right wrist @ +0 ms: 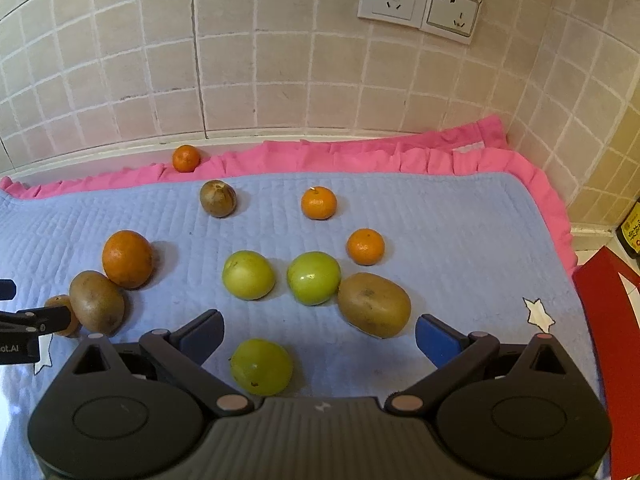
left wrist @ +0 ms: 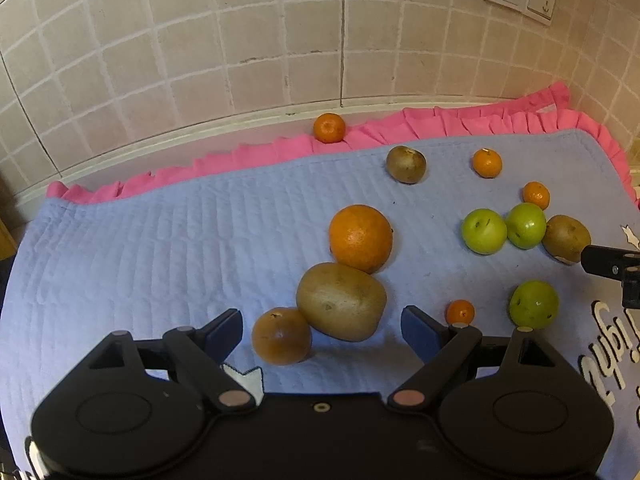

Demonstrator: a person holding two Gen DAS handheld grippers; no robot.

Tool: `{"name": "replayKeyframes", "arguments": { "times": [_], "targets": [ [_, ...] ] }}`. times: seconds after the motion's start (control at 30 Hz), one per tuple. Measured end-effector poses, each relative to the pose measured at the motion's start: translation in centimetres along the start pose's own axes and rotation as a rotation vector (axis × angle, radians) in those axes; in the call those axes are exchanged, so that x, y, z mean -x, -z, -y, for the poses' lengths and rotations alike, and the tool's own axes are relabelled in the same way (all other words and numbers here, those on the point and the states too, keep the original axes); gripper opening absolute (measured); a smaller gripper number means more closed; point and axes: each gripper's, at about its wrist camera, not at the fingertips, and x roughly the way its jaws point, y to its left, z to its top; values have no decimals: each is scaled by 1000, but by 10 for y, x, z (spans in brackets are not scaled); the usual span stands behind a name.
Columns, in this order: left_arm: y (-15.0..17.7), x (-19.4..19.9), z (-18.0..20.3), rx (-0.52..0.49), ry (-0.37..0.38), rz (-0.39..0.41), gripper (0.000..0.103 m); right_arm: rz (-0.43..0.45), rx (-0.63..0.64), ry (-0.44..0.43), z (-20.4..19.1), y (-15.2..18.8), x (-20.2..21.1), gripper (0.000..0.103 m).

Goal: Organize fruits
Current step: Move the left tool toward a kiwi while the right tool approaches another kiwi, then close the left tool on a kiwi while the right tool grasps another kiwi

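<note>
Hovering above a blue quilted mat [left wrist: 160,240], frame centre: left gripper [left wrist: 322,330], jaws wide, holding nothing. Below them, touching in a chain: dull orange [left wrist: 281,336], kiwi [left wrist: 341,301], large orange [left wrist: 360,238]. Likely fault: closing on one, nudging its neighbours into a roll.

Lower centre of right view: right gripper [right wrist: 320,338], jaws wide, empty, over green apple [right wrist: 261,367]. Further green apples [right wrist: 248,275] mid-frame. Mandarin [right wrist: 186,158] at upper left on the pink frill [right wrist: 360,156], likely awkward to grip cleanly.

Both wrist cameras look down from close range toward the beige tiled wall [left wrist: 200,60], sharing the fruit-strewn blue quilted mat [right wrist: 440,220].
</note>
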Motion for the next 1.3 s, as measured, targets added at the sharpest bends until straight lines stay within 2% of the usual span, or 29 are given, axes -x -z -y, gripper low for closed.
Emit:
{"name": "replayKeyframes", "arguments": {
  "times": [0.13, 0.33, 0.47, 0.6, 0.7, 0.83, 0.97, 1.03, 1.13, 1.3],
  "targets": [
    [2, -3, -3, -18, 14, -10, 102, -1, 10, -5, 3, 0, -2, 103],
    [12, -7, -12, -90, 51, -17, 102, 63, -53, -11, 48, -4, 4, 103],
    [7, -18, -16, -95, 36, -1, 102, 35, -85, 0, 69, 1, -12, 103],
    [1, -29, -19, -80, 89, -6, 102, -35, -173, -53, 83, 8, -40, 102],
    [5, -32, -26, -84, 110, -21, 102, -50, -182, -76, 84, 9, -50, 102],
    [12, -37, -38, -92, 73, -32, 102, -52, -161, -61, 81, 5, -61, 102],
    [7, -40, -36, -81, 122, -2, 102, -60, -173, -63, 85, -2, -73, 102],
    [2, -44, -27, -107, 140, 12, 102, -64, -176, -63, 86, -5, -77, 102],
    [-4, -54, -10, -194, 121, 20, 102, -66, -165, -66, 85, -7, -81, 102],
    [-8, -73, 2, -250, 140, -36, 102, -85, -136, -70, 80, -9, -90, 102]
  ]
}}
